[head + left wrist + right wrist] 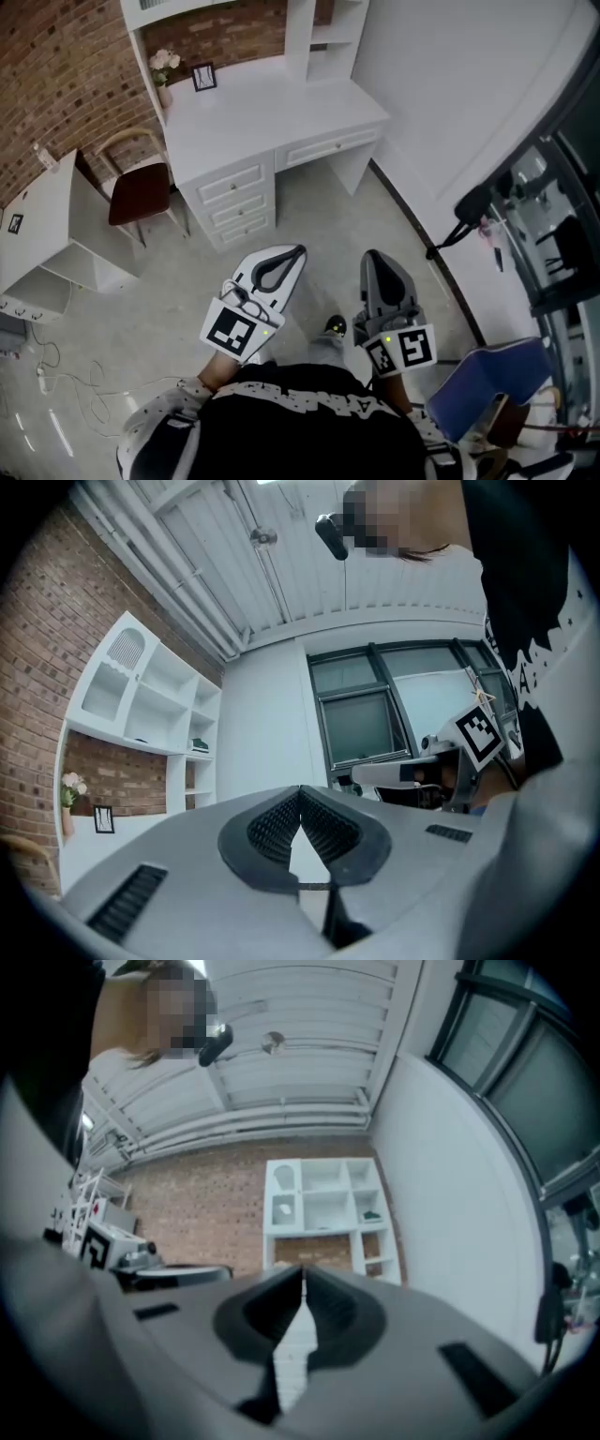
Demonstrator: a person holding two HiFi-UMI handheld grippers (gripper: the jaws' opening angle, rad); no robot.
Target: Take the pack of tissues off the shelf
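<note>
A small dark green pack (199, 745) lies on a right-hand shelf of the white shelf unit (141, 696) above the desk. In the right gripper view the same pack (372, 1214) shows small and far off in the shelf unit (323, 1208). In the head view only the foot of the shelf unit (319, 28) shows, and the pack is out of frame. My left gripper (295, 251) (300, 789) and right gripper (373, 255) (303, 1271) are both held close to my body, over the floor and well short of the desk. Both are shut with nothing between their jaws.
A white desk (281, 103) with drawers carries a flower vase (164, 66) and a small picture frame (203, 76). A wooden chair (141, 192) stands to its left beside a low white cabinet (47, 225). Cables (56, 375) lie on the floor; a blue chair (487, 380) stands at the right.
</note>
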